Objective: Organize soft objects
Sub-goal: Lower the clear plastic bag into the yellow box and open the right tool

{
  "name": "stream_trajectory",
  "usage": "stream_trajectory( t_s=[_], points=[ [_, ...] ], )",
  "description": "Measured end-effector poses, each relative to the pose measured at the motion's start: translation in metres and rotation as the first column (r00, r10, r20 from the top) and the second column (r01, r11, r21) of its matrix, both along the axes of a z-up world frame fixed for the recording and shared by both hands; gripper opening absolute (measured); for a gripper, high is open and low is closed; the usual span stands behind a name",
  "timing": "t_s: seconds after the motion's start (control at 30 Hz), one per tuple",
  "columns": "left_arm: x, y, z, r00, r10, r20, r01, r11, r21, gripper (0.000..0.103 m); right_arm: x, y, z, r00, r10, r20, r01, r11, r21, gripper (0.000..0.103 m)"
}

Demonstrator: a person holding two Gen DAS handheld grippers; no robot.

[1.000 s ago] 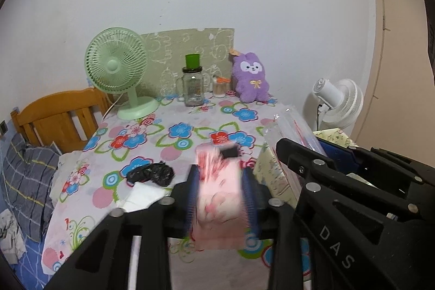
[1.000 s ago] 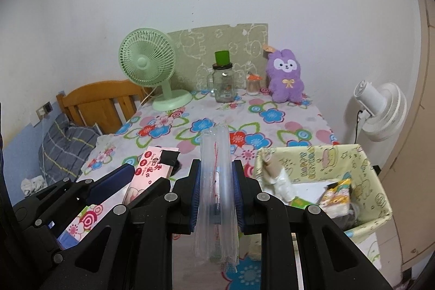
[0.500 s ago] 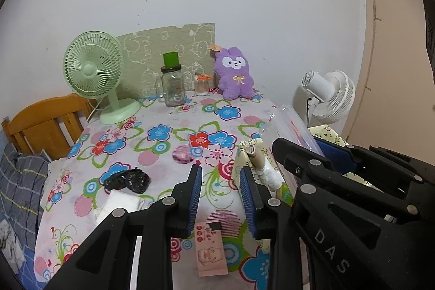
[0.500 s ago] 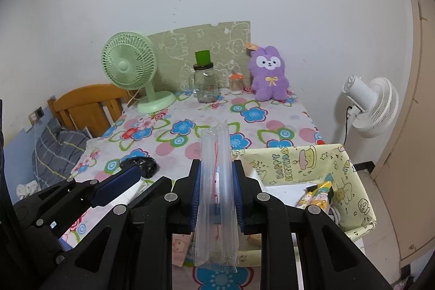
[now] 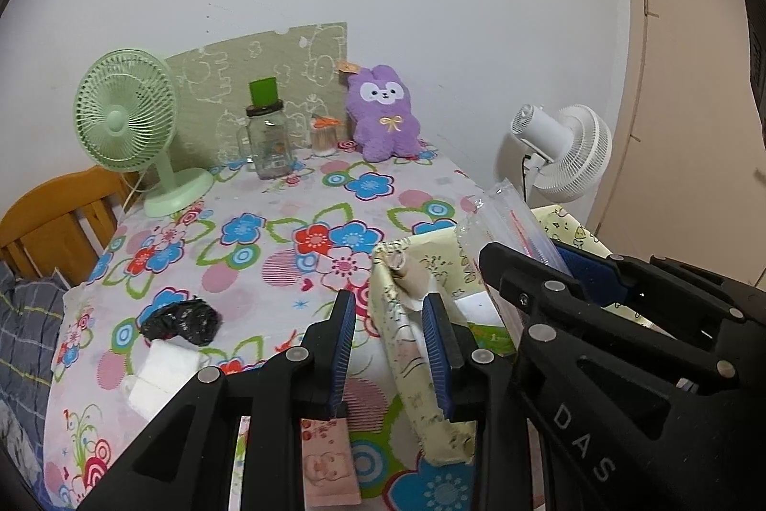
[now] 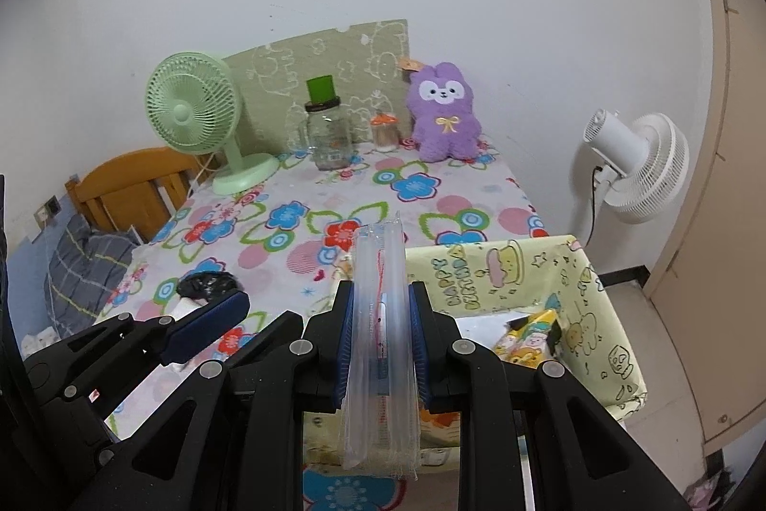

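Observation:
My left gripper (image 5: 390, 348) is open and empty above the table's front edge. A pink tissue pack (image 5: 329, 460) lies on the flowered tablecloth (image 5: 287, 233) just below its left finger. My right gripper (image 6: 380, 341) is shut on a clear plastic bag (image 6: 380, 348), held upright beside the yellow fabric storage box (image 6: 589, 310); the bag also shows in the left wrist view (image 5: 514, 223). The box (image 5: 416, 348) holds a cardboard roll and packets. A crumpled black bag (image 5: 182, 322) and a white tissue (image 5: 163, 369) lie at the front left.
A green desk fan (image 5: 127, 123), a glass jar with a green lid (image 5: 268, 137), a small container and a purple plush (image 5: 385, 113) stand at the table's back. A white floor fan (image 5: 560, 152) stands right of the table. A wooden chair (image 5: 52, 223) is left.
My left gripper opened and let go of the pink tissue pack, which now lies on the tablecloth. Both grippers have drawn back and up. The right gripper still holds the plastic bag.

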State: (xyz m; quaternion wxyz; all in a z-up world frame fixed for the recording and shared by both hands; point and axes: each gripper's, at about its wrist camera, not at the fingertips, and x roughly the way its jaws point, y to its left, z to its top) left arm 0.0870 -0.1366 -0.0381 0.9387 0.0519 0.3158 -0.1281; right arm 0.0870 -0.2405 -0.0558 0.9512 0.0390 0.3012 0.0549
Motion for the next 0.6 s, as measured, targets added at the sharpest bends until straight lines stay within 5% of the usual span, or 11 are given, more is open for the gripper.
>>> stream_trajectory(
  t_s=[0.47, 0.6],
  points=[
    [0.020, -0.029, -0.019, 0.998, -0.041, -0.044, 0.042, 0.999, 0.021, 0.029, 0.018, -0.033, -0.020, 0.997, -0.065, -0.045, 0.065, 0.998, 0.009, 0.025],
    [0.022, -0.032, -0.022, 0.997, -0.049, -0.053, 0.050, 0.998, 0.030, 0.036, 0.020, -0.036, -0.025, 0.996, -0.073, -0.053, 0.074, 0.997, 0.018, 0.032]
  ],
)
